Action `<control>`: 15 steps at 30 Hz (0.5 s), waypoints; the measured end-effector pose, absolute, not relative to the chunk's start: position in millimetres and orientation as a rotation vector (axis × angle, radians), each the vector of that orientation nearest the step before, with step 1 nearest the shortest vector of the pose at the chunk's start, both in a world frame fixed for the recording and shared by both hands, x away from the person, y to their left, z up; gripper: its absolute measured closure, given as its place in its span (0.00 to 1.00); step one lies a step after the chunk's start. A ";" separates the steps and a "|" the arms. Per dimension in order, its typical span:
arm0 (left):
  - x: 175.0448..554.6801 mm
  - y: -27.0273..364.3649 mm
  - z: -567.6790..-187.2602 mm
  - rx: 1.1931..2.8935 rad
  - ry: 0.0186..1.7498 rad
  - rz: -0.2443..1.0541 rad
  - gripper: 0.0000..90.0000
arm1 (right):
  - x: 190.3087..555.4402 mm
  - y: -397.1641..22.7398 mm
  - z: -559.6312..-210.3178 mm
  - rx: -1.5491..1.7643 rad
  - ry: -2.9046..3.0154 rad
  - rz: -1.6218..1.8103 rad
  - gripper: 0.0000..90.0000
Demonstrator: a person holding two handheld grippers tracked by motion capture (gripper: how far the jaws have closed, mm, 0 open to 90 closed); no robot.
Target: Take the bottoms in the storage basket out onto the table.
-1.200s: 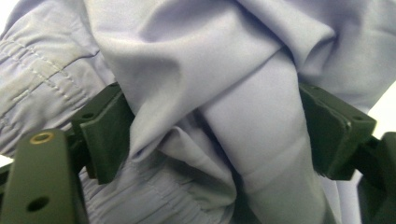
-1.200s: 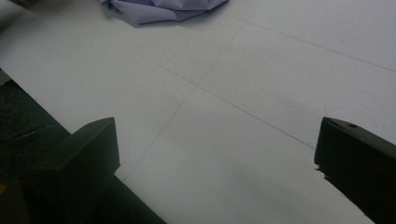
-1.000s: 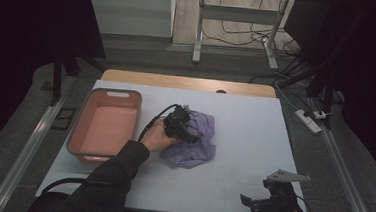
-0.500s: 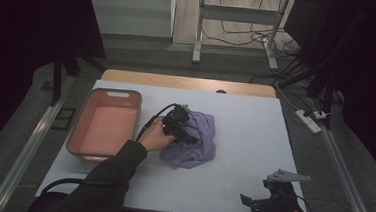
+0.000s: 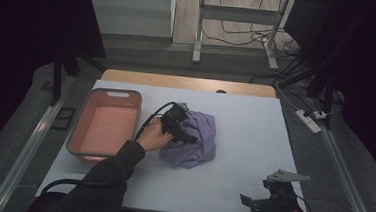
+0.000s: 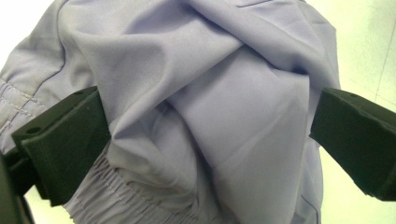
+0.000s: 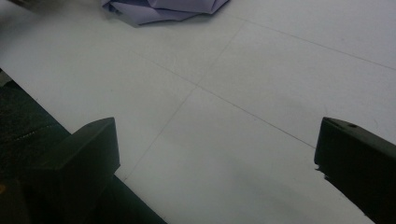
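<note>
A crumpled lavender cloth (image 5: 197, 140) lies in a heap at the middle of the white table (image 5: 248, 117). My left gripper (image 5: 183, 129) rests on the heap's left side, held by a hand in a dark sleeve. In the left gripper view the cloth (image 6: 210, 107) bulges between the two black jaws of the left gripper (image 6: 210, 140). The jaws have just been opening and stand wide apart. My right gripper (image 5: 258, 203) hovers low at the table's front right, open, with nothing between its jaws (image 7: 219, 154). The cloth's edge (image 7: 159, 8) lies far ahead of it.
A pink rectangular basin (image 5: 126, 95) stands at the table's left side, nothing visible inside it. A power strip (image 5: 309, 120) and cables lie on the floor to the right. Bare white surface spreads to the right of the cloth and in front of it.
</note>
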State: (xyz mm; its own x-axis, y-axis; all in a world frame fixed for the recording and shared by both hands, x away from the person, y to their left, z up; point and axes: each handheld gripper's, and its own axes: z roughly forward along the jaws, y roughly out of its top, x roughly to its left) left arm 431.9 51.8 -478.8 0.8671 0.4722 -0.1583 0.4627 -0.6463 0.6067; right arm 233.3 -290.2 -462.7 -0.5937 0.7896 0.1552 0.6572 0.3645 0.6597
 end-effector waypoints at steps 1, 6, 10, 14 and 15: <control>431.1 51.5 -478.6 2.369 0.668 0.022 0.00 | 233.3 -290.2 -462.7 1.307 2.434 1.042 0.00; 429.2 51.9 -476.9 2.371 0.645 0.030 0.00 | 233.4 -290.1 -462.8 1.307 2.435 1.041 0.00; 428.0 54.0 -473.0 2.360 0.633 0.032 0.00 | 233.5 -290.0 -462.9 1.307 2.435 1.040 0.00; 425.2 55.1 -468.6 2.349 0.597 0.049 0.00 | 233.6 -290.1 -462.9 1.307 2.437 1.037 0.00; 424.5 55.4 -467.5 2.350 0.587 0.057 0.00 | 233.5 -290.0 -462.9 1.308 2.436 1.038 0.00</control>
